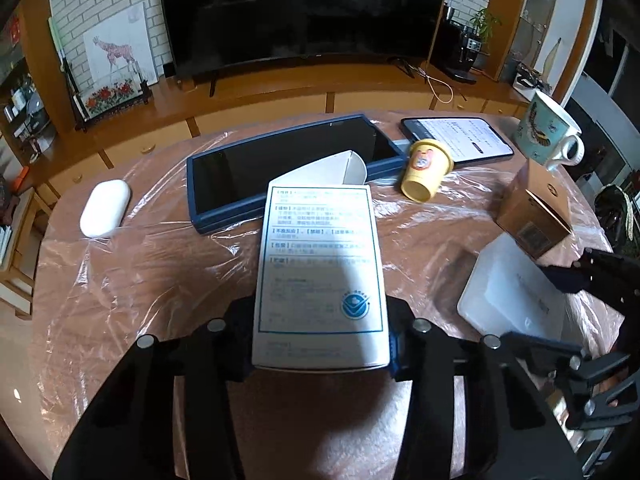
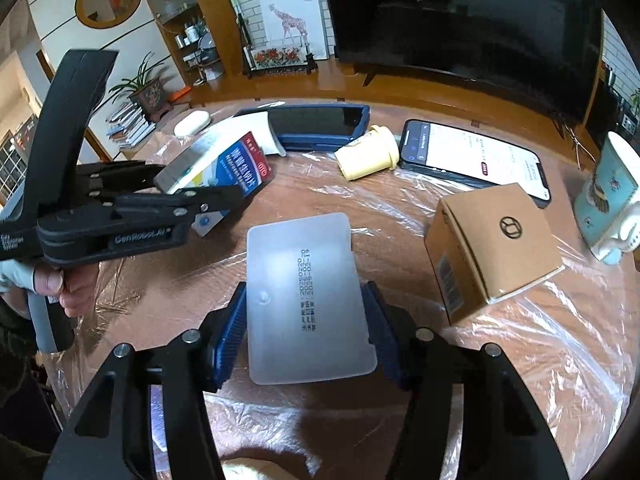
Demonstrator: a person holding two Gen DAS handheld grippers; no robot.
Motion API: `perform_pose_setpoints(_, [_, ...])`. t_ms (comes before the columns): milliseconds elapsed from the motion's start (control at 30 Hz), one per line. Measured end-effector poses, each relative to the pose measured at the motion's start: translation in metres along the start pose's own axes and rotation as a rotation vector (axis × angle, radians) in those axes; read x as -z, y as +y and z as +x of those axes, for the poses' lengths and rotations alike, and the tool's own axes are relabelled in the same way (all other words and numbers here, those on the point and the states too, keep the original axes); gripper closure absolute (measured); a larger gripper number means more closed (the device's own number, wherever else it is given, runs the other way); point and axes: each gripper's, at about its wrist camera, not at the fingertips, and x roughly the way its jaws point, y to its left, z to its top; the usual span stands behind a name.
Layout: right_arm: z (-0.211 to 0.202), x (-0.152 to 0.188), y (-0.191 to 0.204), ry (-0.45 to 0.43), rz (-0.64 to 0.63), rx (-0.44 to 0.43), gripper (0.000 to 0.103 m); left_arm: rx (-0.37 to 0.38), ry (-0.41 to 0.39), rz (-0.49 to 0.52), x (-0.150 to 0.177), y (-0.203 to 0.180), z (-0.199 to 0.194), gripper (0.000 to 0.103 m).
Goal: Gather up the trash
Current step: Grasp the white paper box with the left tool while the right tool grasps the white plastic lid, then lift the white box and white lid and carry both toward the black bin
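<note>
I have the white medicine box (image 1: 320, 276) clamped in my left claw (image 1: 320, 344), lifted above the tabletop (image 1: 160, 264). My right claw (image 2: 304, 340) is clamped on the frosted plastic tray (image 2: 304, 300). A toppled yellow cup (image 1: 424, 176) lies beyond, beside the tablet (image 1: 288, 160).

white medicine carton (image 1: 320, 276), printed back face up, open flap at far end, lifted off the table and tilted; front is blue and red. frosted translucent plastic tray (image 2: 306, 300), flat, rounded corners, dark print along its middle. yellow paper cup (image 1: 425, 172) lies tipped on its side beside the phone.
</note>
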Motion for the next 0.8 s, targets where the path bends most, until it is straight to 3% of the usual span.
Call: perform_pose_setpoints(800, [-0.07,0.031,0.003,-0.122,0.116,-0.017,0.047,0.034,-0.082,0.071,0.046,-0.044,-0.071,0.056])
